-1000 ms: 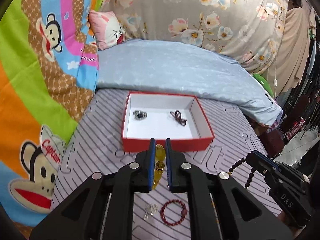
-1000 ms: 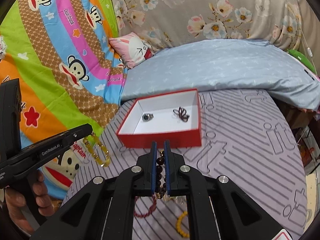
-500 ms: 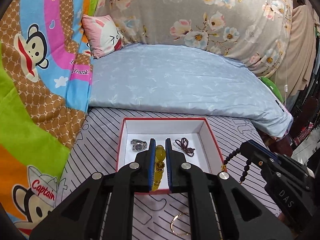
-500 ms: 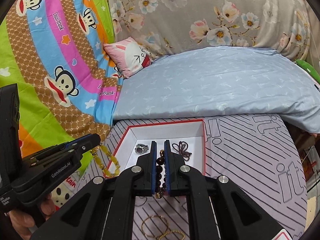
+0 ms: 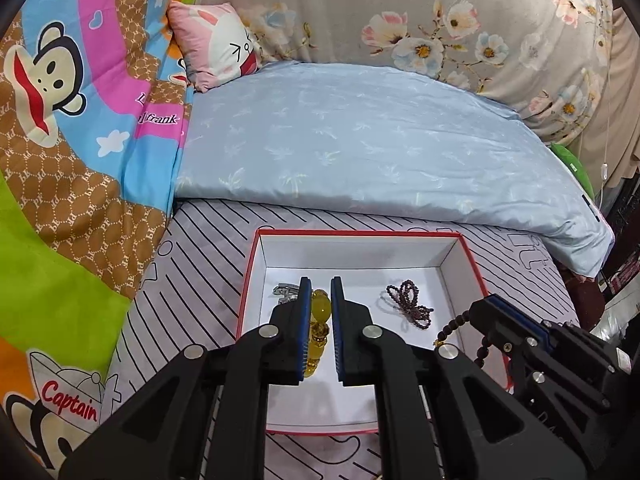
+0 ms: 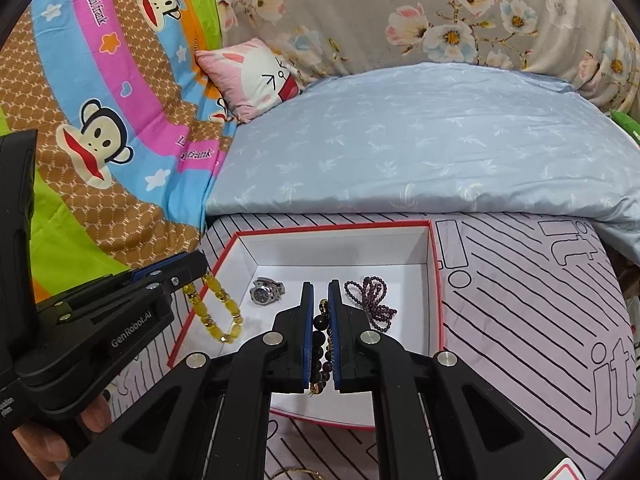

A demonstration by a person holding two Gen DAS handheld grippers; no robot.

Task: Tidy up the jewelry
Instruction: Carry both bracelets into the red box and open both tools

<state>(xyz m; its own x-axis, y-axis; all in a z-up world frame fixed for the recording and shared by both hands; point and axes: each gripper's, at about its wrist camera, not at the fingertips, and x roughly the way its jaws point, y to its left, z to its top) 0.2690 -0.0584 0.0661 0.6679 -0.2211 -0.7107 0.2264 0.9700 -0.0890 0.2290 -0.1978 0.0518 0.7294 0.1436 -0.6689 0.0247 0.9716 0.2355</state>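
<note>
A red box with a white inside lies on the striped sheet. In it are a silver watch and a dark purple bead string. My left gripper is shut on a yellow bead bracelet and holds it over the box's left half; the bracelet hangs from it in the right wrist view. My right gripper is shut on a dark bead bracelet over the box's middle; it also shows in the left wrist view.
A pale blue quilt lies right behind the box. A colourful monkey-print blanket rises at the left, with a pink rabbit pillow. A thin gold bangle lies on the sheet in front of the box.
Both grippers have moved forward with their bracelets, from in front of the box to over its inside. Both stayed shut.
</note>
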